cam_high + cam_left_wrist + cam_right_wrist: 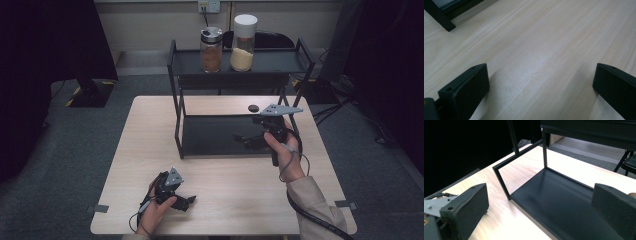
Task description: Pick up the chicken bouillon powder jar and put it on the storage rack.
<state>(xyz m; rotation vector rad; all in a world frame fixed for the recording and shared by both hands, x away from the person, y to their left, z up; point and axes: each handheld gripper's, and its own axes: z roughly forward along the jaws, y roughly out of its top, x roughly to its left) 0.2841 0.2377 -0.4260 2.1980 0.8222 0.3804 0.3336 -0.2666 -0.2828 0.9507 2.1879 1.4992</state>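
A black two-tier metal rack (pixel 177 115) stands on the light wooden table (pixel 150 150). Its top shelf carries a glass jar of brown contents (pixel 211 50) and a taller white-lidded jar of yellow grains (pixel 243 44). My right gripper (pixel 245 140) hovers over the right part of the bare lower shelf (pixel 564 200), open (pixel 540 192) and holding nothing. My left gripper (pixel 188 202) rests low near the table's front left, open (pixel 540 72) over plain wood.
A small black round piece (pixel 253 107) lies on the table behind the rack's lower shelf. One rack foot (pixel 441 17) stands ahead and to the left of my left gripper. Grey floor surrounds the table, with dark stands at both sides.
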